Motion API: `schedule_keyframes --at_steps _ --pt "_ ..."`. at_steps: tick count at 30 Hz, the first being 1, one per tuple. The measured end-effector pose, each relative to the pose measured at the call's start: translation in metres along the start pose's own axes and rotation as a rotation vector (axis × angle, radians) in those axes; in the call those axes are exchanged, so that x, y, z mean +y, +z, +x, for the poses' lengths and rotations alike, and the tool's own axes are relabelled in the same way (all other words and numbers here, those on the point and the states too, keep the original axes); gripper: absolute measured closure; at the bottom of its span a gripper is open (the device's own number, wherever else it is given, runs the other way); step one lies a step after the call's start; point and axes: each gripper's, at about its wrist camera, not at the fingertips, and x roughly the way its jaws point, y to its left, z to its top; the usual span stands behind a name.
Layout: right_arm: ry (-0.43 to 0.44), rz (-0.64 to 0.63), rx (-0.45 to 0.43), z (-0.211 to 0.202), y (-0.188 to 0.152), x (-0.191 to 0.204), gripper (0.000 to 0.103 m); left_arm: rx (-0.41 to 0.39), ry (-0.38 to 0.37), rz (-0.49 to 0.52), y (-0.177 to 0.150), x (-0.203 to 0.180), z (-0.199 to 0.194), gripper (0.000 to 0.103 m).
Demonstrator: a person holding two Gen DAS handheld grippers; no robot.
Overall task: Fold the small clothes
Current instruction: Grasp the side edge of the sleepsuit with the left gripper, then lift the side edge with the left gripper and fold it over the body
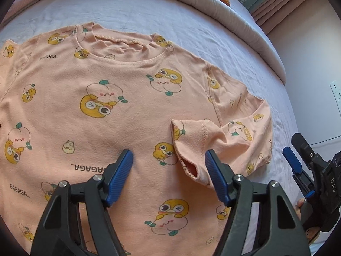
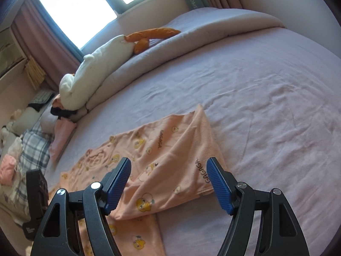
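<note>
Lying flat on the pale lilac bed sheet (image 1: 191, 21), the peach cartoon-print T-shirt (image 1: 96, 106) fills most of the left wrist view, neckline toward the top of the frame and hem running off the bottom, so its long axis runs up and down the picture. Its folded-in sleeve (image 1: 213, 140) sits right of centre, the cuff opening pointing down toward the lower middle of the frame. The left tongs (image 1: 169, 160) stand apart with nothing clamped; their right-hand pad is just beside that cuff and the left-hand pad is over the shirt's chest, so the sleeve lies slightly right of and ahead of them. The right tongs (image 2: 168, 168) also stand apart and empty; in their own view the shirt shows as a folded strip stretching from lower centre toward the left of the frame, with bare sheet to the right. In the left wrist view those right tongs sit at the far right edge, off the garment, over the sheet. Judged from this, the left tongs are the nearer ones to the sleeve, and the next fold likely turns on taking it from its cuff side
</note>
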Motion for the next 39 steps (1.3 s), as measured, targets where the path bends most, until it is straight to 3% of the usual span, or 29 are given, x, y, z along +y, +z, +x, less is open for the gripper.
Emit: schedule_keyframes --at_steps 5,10,12,13,18,20,24,28,39 --pt "-0.008 0.034 -0.001 0.001 0.001 -0.007 0.030 0.061 -0.080 -0.027 0.000 -0.008 0.010 0.051" --pt "-0.009 0.060 -0.002 0.001 0.002 -0.014 0.030 0.071 -0.077 -0.042 0.000 -0.016 0.019 0.068" --pt "-0.013 0.063 -0.002 0.002 0.002 -0.015 0.030 0.073 -0.061 -0.046 0.001 -0.018 0.021 0.089" --pt "-0.019 0.064 -0.001 0.002 0.002 -0.016 0.030 0.076 -0.052 -0.038 0.001 -0.019 0.022 0.093" --pt "-0.035 0.078 0.001 0.004 0.003 -0.022 0.030 0.009 -0.051 -0.062 0.004 -0.017 0.005 0.099" --pt "-0.034 0.090 0.001 0.003 0.004 -0.025 0.030 -0.038 -0.071 -0.081 0.011 -0.014 -0.011 0.099" --pt "-0.038 0.103 0.006 0.005 0.005 -0.030 0.030 -0.168 -0.039 -0.067 0.030 -0.011 -0.048 0.100" --pt "-0.018 0.116 0.025 0.011 0.004 -0.029 0.030 -0.218 -0.062 -0.087 0.046 0.003 -0.075 0.100" --pt "0.003 0.064 0.085 0.031 -0.001 -0.013 0.030 -0.360 0.048 -0.155 0.072 0.052 -0.124 0.100"
